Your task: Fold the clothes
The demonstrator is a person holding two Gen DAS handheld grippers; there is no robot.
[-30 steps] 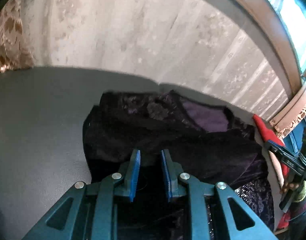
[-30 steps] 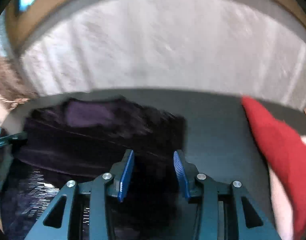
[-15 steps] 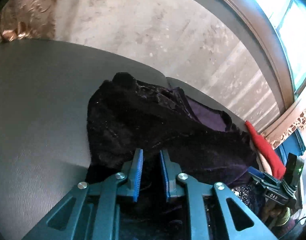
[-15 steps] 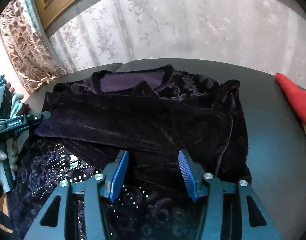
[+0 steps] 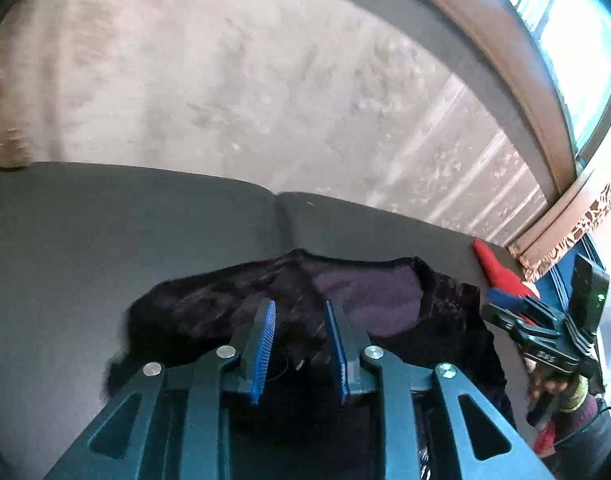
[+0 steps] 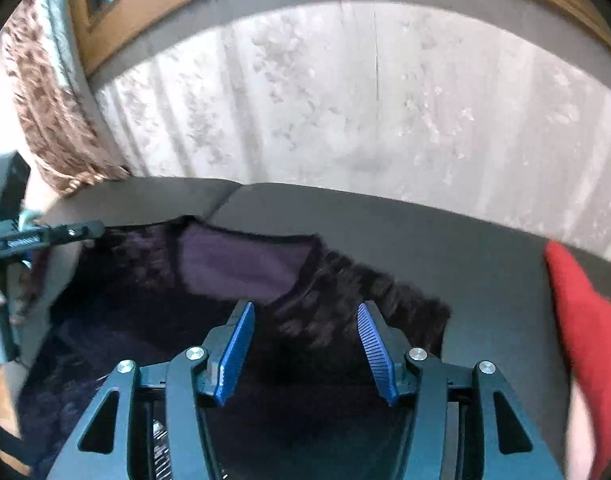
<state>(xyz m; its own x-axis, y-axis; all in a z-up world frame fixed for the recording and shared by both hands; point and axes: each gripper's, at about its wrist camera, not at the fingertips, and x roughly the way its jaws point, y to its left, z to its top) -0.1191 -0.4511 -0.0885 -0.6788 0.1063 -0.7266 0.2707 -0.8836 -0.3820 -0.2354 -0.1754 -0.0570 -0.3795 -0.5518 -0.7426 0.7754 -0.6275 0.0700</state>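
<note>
- The dark purple velvet garment [image 6: 337,304] lies on the dark grey cushioned surface [image 5: 105,232], neckline toward the far edge, with the lighter purple lining [image 6: 237,264] showing inside the collar.
- Its fabric is bunched and doubled over itself in both views, so some folding appears to be in place, but the outline is lumpy and uneven. My judgement: the fold is partway, not a tidy finished packet.
- The left gripper [image 5: 299,344] hovers over the left shoulder area with a narrow gap between its blue pads; cloth sits behind that gap, yet I cannot tell whether any is pinched.
- The right gripper [image 6: 305,344] has its pads spread wide above the right side of the garment and grasps nothing.
- A red cloth [image 6: 585,320] lies at the right, apart from the garment; whether it also awaits folding is unclear.
- Hidden: the garment's lower half sits under both gripper bodies, so sleeves and hem cannot be checked.
- Motion blur softens the velvet's edges, and the person's hand [image 5: 553,388] is cut off at the frame edge.
</note>
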